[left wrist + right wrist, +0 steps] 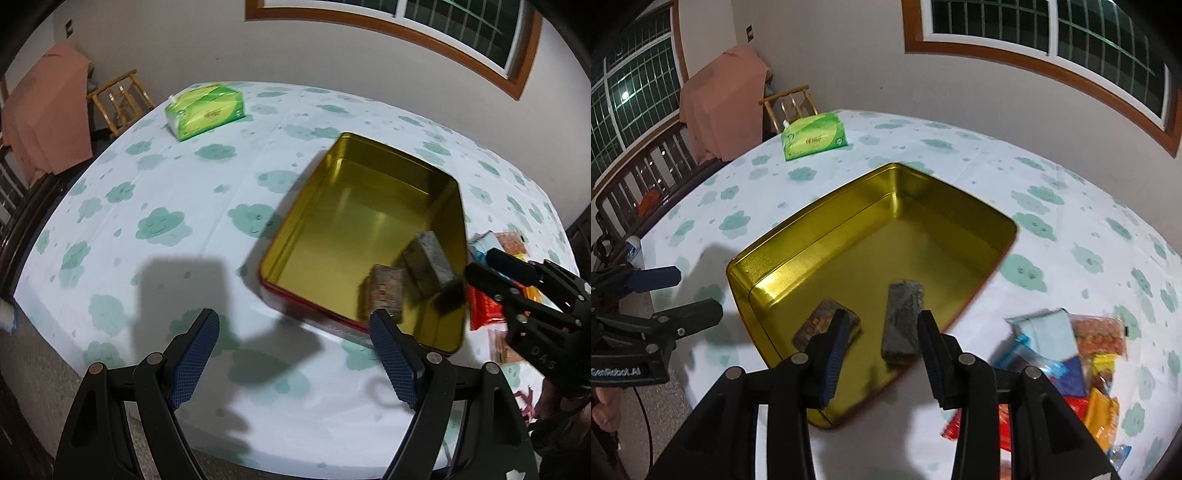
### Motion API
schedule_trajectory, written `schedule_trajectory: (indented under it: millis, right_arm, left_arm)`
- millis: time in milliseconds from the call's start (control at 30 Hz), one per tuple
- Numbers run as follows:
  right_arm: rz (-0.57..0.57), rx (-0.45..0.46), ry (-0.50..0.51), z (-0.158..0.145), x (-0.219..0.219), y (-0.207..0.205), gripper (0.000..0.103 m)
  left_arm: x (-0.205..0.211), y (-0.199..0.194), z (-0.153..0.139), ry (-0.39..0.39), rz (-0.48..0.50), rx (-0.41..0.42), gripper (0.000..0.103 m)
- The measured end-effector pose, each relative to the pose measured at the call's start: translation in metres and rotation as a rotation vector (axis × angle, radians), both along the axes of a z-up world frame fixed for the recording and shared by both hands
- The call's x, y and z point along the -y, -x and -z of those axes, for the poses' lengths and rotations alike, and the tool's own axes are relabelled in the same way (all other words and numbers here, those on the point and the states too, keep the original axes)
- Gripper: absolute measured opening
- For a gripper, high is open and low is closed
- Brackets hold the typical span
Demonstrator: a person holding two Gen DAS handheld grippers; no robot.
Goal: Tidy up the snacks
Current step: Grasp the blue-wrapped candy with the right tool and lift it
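Right hand-held gripper (882,354) part-open, empty, above two rectangular packets (903,317) in glossy gold tin (820,218).

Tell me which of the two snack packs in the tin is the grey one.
The grey pack is the one nearer the loose snack pile, at the tin's right side in the right wrist view. The other pack is brown-orange.

The right tool (480,267) bears "045"; the left tool (677,291) bears blurred "GenRobot.AI".
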State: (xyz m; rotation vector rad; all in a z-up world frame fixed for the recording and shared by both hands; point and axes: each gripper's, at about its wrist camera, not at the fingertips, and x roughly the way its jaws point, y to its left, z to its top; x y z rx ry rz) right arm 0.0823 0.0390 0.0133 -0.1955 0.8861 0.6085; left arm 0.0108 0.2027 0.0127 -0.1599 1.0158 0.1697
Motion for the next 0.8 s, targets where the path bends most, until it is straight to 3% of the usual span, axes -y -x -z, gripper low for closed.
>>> schedule_trajectory:
  millis: [333, 600, 800]
  right_arm:
    - [0.158, 0.027, 0.015, -0.006, 0.112, 0.006, 0.041]
    - [0.354, -0.016, 0.052, 0.015, 0.215, 0.015, 0.041]
    - [0.371, -0.041, 0.092, 0.035, 0.245, 0.024, 0.041]
  left_arm:
    - [0.049, -0.005, -0.001, -0.013, 0.127, -0.001, 0.080]
    - [0.090, -0.010, 0.007, -0.019, 0.223, -0.025, 0.080]
    - [0.112, -0.009, 0.011, -0.016, 0.272, -0.043, 0.080]
